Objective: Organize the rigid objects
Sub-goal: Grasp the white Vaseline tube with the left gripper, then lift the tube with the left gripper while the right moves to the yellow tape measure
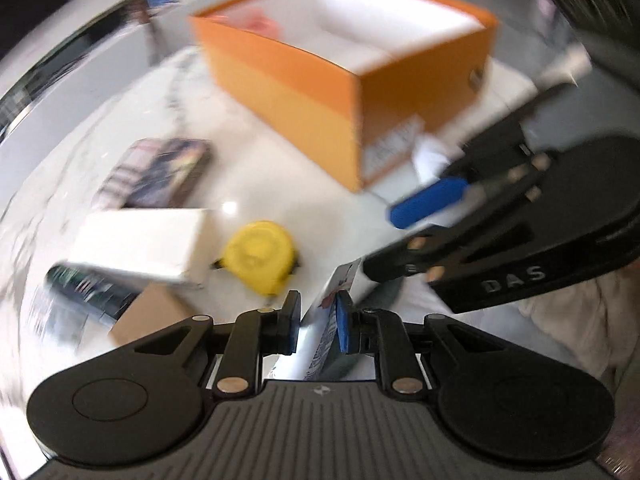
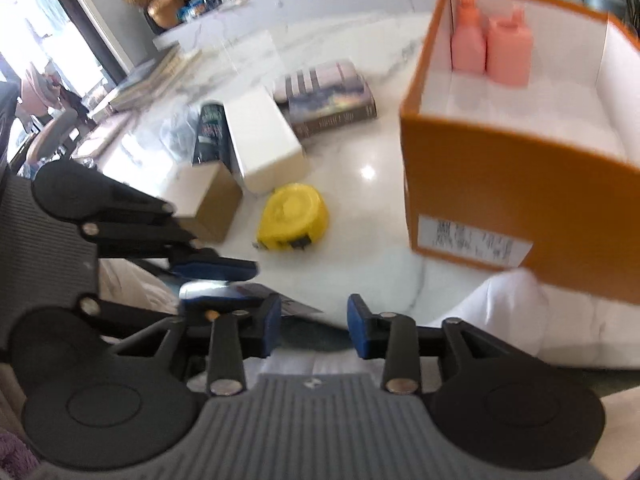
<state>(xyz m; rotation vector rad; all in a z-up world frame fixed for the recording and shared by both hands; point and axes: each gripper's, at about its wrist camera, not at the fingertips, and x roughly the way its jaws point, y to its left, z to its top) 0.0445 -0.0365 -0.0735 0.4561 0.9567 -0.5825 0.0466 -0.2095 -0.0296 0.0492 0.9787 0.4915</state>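
**Left Tongs Clamped on Flat Printed Item**

The left tongs [image 1: 317, 328] gripped a thin white printed card [image 1: 328, 320] above the table [image 1: 256, 176] edge. The right tongs [image 2: 314, 330] stood apart, empty. The orange box [image 2: 500, 184] held two pink bottles [image 2: 492, 50]. A yellow tape measure [image 2: 294, 216] lay on bare marble nearby.

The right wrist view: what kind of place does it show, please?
Probably a home, likely a kitchen or dining area: a white marble table, a marble counter behind it with a gold vase of plants, and chairs by a bright window.
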